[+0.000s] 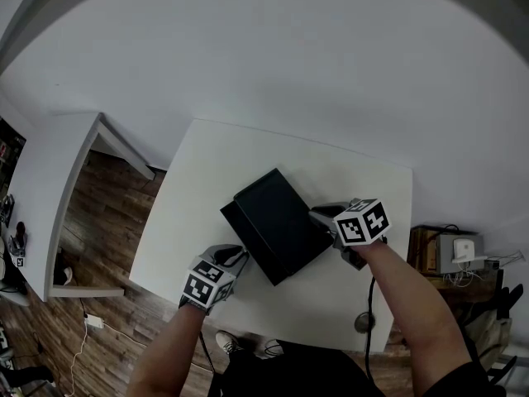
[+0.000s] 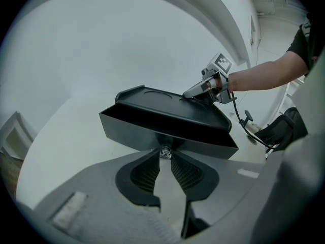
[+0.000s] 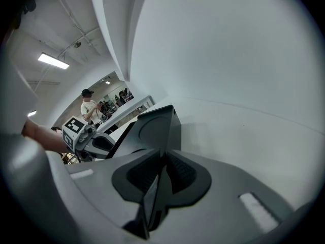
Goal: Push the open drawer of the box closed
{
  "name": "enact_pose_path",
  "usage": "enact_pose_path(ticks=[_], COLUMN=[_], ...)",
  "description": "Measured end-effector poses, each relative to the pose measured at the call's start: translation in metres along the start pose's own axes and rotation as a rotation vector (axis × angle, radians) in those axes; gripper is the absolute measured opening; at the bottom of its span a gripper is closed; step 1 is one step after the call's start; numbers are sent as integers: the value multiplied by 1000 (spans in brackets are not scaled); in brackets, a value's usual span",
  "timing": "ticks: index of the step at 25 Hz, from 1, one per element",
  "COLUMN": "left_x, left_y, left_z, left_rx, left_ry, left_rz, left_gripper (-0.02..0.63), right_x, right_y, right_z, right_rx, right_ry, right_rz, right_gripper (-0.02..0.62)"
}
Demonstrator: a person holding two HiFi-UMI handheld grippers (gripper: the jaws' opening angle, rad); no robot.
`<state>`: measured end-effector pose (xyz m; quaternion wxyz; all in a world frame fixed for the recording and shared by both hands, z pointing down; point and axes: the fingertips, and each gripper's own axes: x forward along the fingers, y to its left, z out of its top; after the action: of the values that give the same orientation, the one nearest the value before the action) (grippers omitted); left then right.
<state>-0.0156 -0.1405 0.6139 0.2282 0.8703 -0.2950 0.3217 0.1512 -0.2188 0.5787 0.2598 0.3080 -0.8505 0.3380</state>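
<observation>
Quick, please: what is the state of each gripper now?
Left gripper: jaws closed on the drawer knob.
Right gripper: jaws closed on an edge of the box.

A white table [image 1: 248,164] stands against a white wall [image 1: 289,56]. To its left is wooden floor [image 1: 116,213], and a second white table [image 1: 50,197] stands at the far left. A white cable [image 1: 83,337] with its adapter lies on the floor at the near left. A pale shoe [image 1: 225,340] shows below the table's near edge. At the right, a wooden shelf [image 1: 426,251] bears a grey device [image 1: 461,249] and loose wires. In the right gripper view, a person in a cap [image 3: 89,105] stands far off, and a strip light [image 3: 53,61] glows on the ceiling.
</observation>
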Motion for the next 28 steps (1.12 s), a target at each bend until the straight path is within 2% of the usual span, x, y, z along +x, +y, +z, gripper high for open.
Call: enact_pose_path(ticks=[28], left_x=[19], left_y=[-5], left_z=[17], left_rx=[18], left_ry=[5], left_rz=[-43], left_gripper=[74], right_x=[0], right_y=[1], right_z=[0], right_rx=[38], right_ry=[-25], right_rz=[13], right_gripper=[46])
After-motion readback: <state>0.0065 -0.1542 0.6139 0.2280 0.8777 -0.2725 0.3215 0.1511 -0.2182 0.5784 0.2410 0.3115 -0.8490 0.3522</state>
